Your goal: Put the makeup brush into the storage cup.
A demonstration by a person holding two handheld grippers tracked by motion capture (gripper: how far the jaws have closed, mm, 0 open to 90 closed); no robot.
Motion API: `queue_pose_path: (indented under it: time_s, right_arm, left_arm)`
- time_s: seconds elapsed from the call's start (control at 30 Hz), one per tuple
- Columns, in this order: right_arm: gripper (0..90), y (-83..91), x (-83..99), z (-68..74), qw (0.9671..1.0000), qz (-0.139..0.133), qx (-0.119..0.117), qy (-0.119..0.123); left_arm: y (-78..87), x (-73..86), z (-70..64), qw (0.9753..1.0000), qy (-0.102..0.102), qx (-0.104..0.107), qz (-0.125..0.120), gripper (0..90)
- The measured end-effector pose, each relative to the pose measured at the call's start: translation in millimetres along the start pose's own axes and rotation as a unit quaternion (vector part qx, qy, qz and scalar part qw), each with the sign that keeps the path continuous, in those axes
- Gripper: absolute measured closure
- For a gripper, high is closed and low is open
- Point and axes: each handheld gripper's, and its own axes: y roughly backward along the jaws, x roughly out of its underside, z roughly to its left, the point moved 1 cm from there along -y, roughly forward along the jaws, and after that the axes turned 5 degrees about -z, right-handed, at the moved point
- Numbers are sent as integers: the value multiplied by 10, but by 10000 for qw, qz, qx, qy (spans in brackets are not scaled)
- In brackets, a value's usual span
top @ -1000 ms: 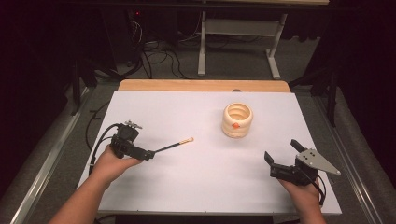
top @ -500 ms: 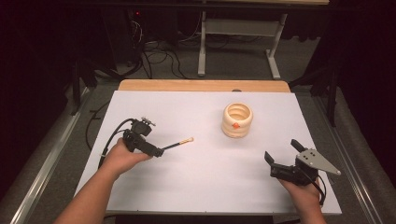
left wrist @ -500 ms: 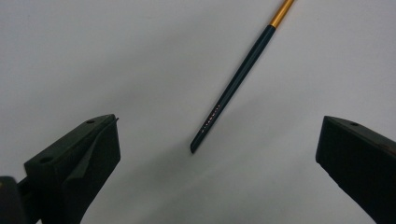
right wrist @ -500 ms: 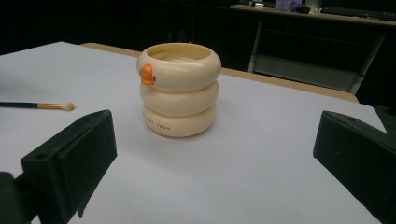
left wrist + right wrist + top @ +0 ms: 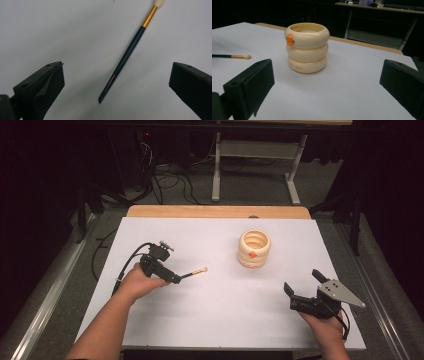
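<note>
The step in hand appears to be the approach for picking up the brush (image 5: 130, 53), which lies flat on the white table (image 5: 225, 320), left of centre and well apart from the cup (image 5: 254, 248). The left gripper (image 5: 176, 279) hovers over the handle end with its jaws wide apart, and in the left gripper view the brush lies between them untouched, running diagonally with its tip pointing away. The right gripper (image 5: 303, 290) is held above the near right part of the table, its jaws likewise apart and holding nothing, facing the cup from a distance. In my judgement, the next move calls for lowering the left gripper until the jaws straddle the handle, turning the wrist so the pads meet the handle squarely across its width, then closing; the handle is thin and lies flush on the surface, so a shallow descent could miss it or roll it aside. The brush has a slender, tapering, dark green handle with a smooth sheen, a gold metal collar and a small pale tuft of bristles. The cup is cream-coloured, shaped as three stacked rounded rings, open at the top, with a small orange mark on the upper ring and a smooth, matte-looking finish. The table surface is plain, flat and unmarked.
</note>
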Motion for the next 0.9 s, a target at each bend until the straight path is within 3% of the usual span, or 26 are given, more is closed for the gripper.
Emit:
queue_pose_path:
  time_s: [0.07, 0.3, 0.43, 0.7, 0.9]
  right_arm:
    - [8, -3, 1, -1, 10000, -3, -4, 6]
    - [8, 1, 5, -10, 10000, 6, 16, -13]
    - [8, -2, 7, -5, 10000, 12, 12, 4]
    - [8, -3, 9, -8, 10000, 12, 18, -19]
    - [8, -5, 11, -12, 10000, 14, 25, -14]
  left_arm:
    - [-13, -12, 23, 10000, 75, 31, -21, 10]
    - [-77, -19, 19, 10000, 27, 22, 38, 47]
    - [-103, -18, 10, 9999, 3, 118, 23, 130]
    - [-130, -13, 28, 9999, -55, 153, 15, 385]
    - [-154, -4, 15, 9995, -196, 203, 123, 489]
